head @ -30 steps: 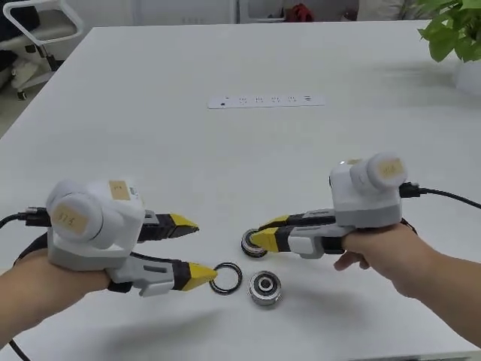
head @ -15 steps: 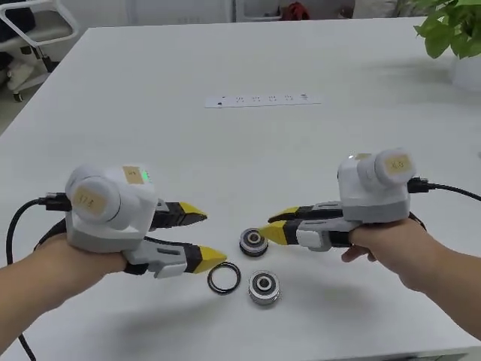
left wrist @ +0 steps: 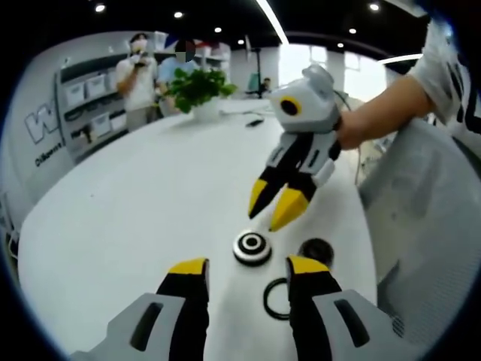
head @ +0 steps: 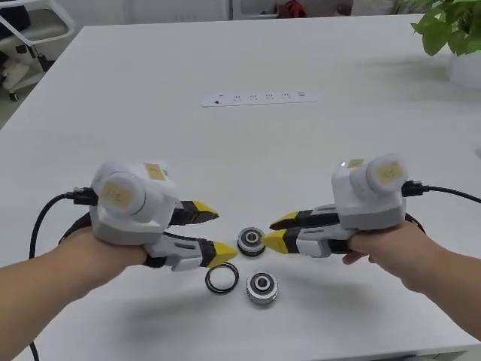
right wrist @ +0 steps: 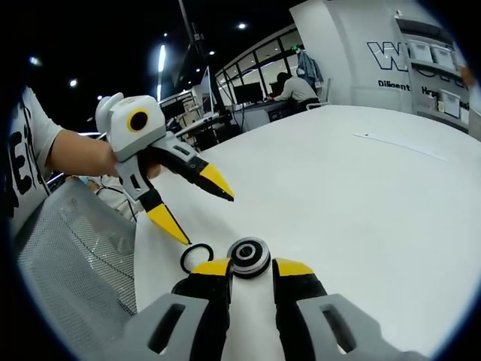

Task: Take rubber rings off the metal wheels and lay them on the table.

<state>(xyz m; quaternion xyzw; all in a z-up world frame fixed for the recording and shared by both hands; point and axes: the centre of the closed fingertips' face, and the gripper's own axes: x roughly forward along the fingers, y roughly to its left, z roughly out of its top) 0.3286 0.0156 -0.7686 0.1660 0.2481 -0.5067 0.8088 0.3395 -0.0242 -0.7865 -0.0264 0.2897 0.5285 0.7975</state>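
Note:
A metal wheel with a black rubber ring (head: pixel 250 240) lies on the white table (head: pixel 248 158), between my two grippers. My left gripper (head: pixel 216 233) is open, its yellow tips just left of this wheel. From the right, my right gripper (head: pixel 274 231) is open, its tips at the wheel's edge. In the right gripper view the wheel (right wrist: pixel 249 257) sits just ahead of my right gripper (right wrist: pixel 252 268). In the left gripper view it (left wrist: pixel 252 248) lies ahead of my left gripper (left wrist: pixel 246 265). A loose rubber ring (head: pixel 222 278) and a second wheel (head: pixel 261 287) lie nearer me.
A white power strip (head: pixel 259 98) lies across the table's middle. A potted plant (head: pixel 447 30) stands at the far right corner, and a chair (head: pixel 30 34) beyond the far left edge. The table's near edge (head: pixel 361 353) runs close below the wheels.
My left gripper has left the loose ring and moved right toward the upper wheel. The right gripper stays at that wheel. Ring and wheels lie where they were.

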